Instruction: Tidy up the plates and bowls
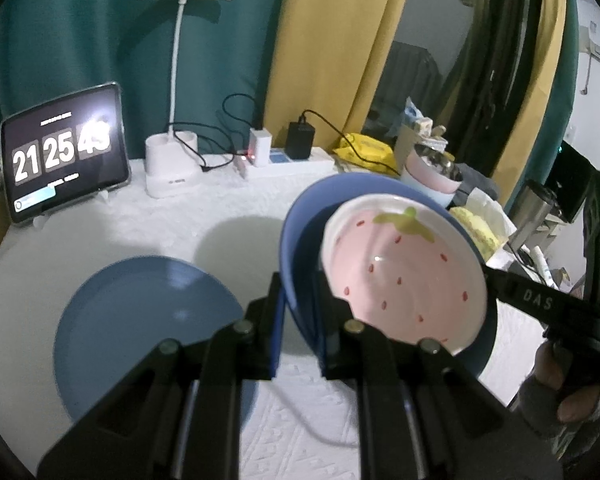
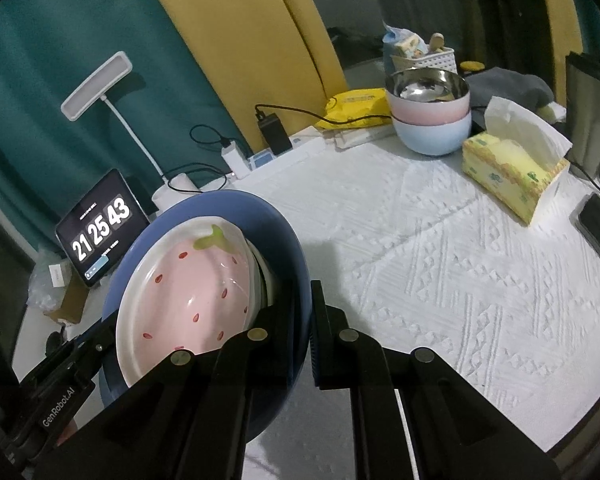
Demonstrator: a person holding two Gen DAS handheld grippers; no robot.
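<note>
You are holding a blue plate (image 1: 296,240) above the worktop (image 2: 440,260), a pink strawberry-patterned bowl (image 1: 400,276) resting in it; your left claw (image 1: 298,300) and right claw (image 2: 302,308) are each pinching its rim.

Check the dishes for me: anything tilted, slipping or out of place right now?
Nothing spilled or broken. The blue plate, gripped at opposite rims by both grippers, is off the table with the strawberry plate riding on it, off-centre. A second blue plate lies flat on the table.
</note>
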